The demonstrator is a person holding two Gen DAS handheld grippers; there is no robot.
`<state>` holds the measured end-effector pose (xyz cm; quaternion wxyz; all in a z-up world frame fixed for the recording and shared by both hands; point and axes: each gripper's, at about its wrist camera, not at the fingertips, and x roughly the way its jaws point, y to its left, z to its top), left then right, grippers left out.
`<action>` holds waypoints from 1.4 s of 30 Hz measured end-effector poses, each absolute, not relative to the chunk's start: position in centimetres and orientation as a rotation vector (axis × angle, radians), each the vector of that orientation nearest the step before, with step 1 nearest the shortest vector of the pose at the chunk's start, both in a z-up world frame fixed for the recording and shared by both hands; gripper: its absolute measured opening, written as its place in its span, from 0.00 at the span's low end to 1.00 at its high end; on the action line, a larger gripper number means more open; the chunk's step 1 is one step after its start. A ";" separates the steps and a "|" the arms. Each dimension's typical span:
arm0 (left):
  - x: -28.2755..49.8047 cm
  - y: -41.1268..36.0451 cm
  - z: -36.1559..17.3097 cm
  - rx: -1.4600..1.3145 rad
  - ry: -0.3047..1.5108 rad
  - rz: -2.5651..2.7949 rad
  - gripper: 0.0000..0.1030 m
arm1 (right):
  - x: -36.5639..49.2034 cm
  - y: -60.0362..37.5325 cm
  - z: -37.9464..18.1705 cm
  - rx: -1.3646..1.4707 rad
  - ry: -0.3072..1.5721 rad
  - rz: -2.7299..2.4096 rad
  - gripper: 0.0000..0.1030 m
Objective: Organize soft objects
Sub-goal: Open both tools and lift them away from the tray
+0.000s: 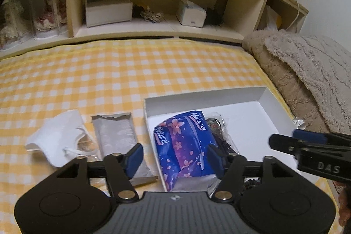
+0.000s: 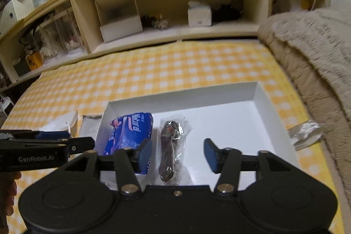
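Observation:
A white shallow box [image 1: 250, 95] [image 2: 274, 106] lies on the yellow checked bed. In it lie a blue "Natural" tissue pack [image 1: 184, 139] [image 2: 129, 131] and a clear bag with a dark item [image 1: 216, 124] [image 2: 171, 146]. Left of the box lie a silver sachet [image 1: 116, 137] and a white face mask [image 1: 59, 135]. My left gripper [image 1: 175, 157] is open, its fingers either side of the tissue pack's near end, above it. My right gripper [image 2: 177, 155] is open over the clear bag, holding nothing.
A beige fluffy blanket [image 1: 307, 71] [image 2: 313, 47] is heaped at the right. A wooden headboard shelf [image 1: 153, 25] with boxes stands behind the bed. A crumpled clear wrapper [image 2: 305, 131] lies right of the box. The checked sheet [image 1: 131, 71] stretches beyond the box.

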<state>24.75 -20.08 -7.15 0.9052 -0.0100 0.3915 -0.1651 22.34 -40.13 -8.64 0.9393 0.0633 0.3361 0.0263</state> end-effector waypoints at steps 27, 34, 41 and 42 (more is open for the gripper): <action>16.5 -13.9 -0.9 -0.015 0.690 -0.299 1.00 | 13.3 -37.7 -3.6 0.096 0.575 -0.038 1.00; 15.0 -11.9 0.5 -0.010 0.660 -0.299 1.00 | 12.1 -36.6 -2.5 0.118 0.546 -0.037 1.00; 14.1 -8.3 1.3 -0.014 0.643 -0.258 1.00 | 12.3 -34.7 -2.0 0.149 0.525 -0.002 1.00; 14.1 -7.7 1.3 -0.018 0.641 -0.251 1.00 | 12.4 -34.2 -2.0 0.150 0.522 0.008 1.00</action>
